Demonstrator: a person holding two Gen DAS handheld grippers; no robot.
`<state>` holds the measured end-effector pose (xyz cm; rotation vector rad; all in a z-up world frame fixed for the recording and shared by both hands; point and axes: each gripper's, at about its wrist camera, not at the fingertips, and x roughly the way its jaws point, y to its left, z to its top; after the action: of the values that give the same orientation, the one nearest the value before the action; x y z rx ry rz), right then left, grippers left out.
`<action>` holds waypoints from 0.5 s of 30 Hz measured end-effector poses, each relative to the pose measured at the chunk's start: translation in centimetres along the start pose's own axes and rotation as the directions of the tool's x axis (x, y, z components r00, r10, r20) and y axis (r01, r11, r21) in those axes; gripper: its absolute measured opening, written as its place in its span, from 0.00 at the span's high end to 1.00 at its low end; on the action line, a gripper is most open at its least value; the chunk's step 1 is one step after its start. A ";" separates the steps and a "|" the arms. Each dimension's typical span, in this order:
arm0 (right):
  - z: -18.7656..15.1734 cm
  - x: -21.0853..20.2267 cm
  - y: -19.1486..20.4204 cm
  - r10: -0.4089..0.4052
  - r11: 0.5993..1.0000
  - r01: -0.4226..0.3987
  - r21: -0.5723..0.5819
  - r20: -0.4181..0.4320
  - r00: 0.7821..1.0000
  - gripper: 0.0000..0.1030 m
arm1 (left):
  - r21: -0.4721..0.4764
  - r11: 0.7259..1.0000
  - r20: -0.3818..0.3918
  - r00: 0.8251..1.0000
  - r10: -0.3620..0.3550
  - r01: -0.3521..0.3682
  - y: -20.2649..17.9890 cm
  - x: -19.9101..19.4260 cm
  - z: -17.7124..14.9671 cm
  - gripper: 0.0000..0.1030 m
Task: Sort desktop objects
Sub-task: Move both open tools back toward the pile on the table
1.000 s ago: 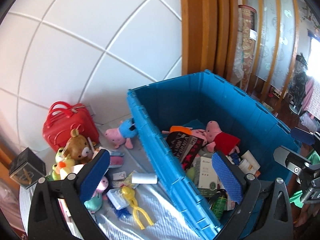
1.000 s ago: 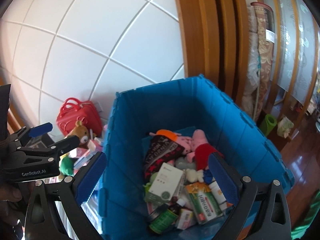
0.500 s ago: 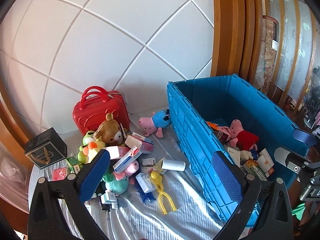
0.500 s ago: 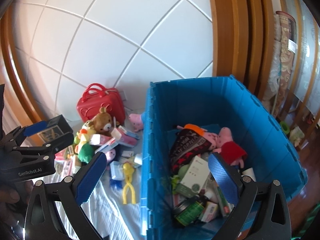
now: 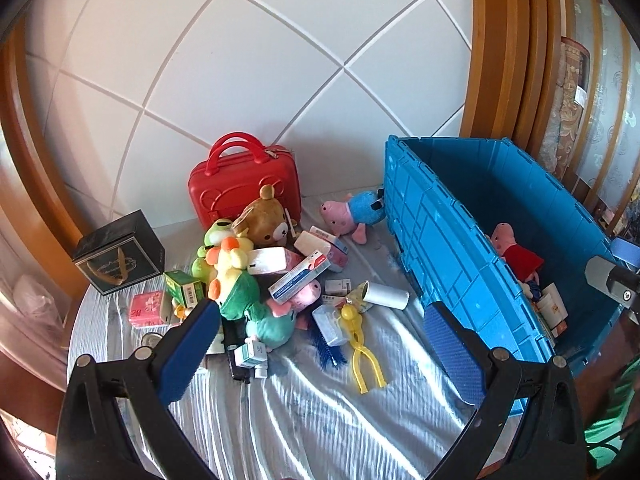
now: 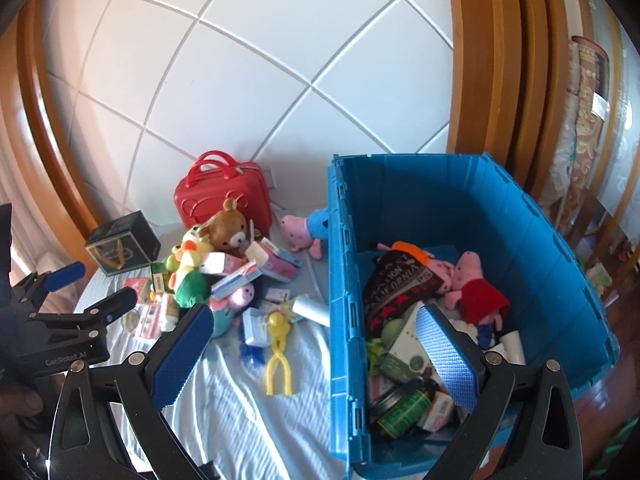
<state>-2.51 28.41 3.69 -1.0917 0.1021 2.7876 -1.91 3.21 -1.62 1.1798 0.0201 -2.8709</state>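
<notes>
A heap of toys and small boxes lies on the cloth-covered table: a brown bear (image 5: pixel 266 222), a green plush (image 5: pixel 240 294), a yellow clip toy (image 5: pixel 360 344), a white roll (image 5: pixel 386 296) and a pink pig plush (image 5: pixel 352 216). The blue crate (image 5: pixel 448 248) (image 6: pixel 348 320) on the right holds another pig plush (image 6: pixel 474 286), a dark pouch (image 6: pixel 396 284), boxes and bottles. My left gripper (image 5: pixel 320 344) hangs open above the table's front, nothing between its fingers. Also empty, my right gripper (image 6: pixel 316 348) is open over the crate's left wall.
A red case (image 5: pixel 244 192) stands against the white tiled wall, a black box (image 5: pixel 118 258) at the table's left edge. Wooden frames flank the wall. In the right wrist view the left gripper's body (image 6: pixel 68 328) and a hand show at far left.
Both views have swung left and pulled back from the crate; the toy heap now fills the centre. Both grippers stay open and empty.
</notes>
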 end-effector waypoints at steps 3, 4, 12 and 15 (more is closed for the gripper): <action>-0.2 -0.1 0.3 -0.004 1.000 0.004 -0.004 -0.003 1.000 0.00 | -0.014 1.000 -0.004 1.000 0.018 -0.018 0.9 -0.2 -0.6 0.00; -0.3 -0.1 0.4 -0.007 1.000 0.007 -0.006 -0.003 1.000 0.00 | -0.014 1.000 -0.004 1.000 0.017 -0.017 1.2 -0.3 -0.7 0.00; -0.5 -0.6 0.4 -0.017 1.000 0.017 -0.007 0.001 1.000 0.00 | -0.026 0.999 0.004 1.000 0.019 -0.019 1.9 -1.0 -0.9 0.00; -0.5 -0.6 0.4 -0.014 1.000 0.014 -0.007 -0.001 1.000 0.00 | -0.038 0.999 0.000 1.000 0.014 -0.014 2.0 -1.1 -1.0 0.00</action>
<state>-1.84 27.87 3.71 -1.0908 0.0845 2.7777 -0.38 1.23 -1.53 1.1678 0.0662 -2.8450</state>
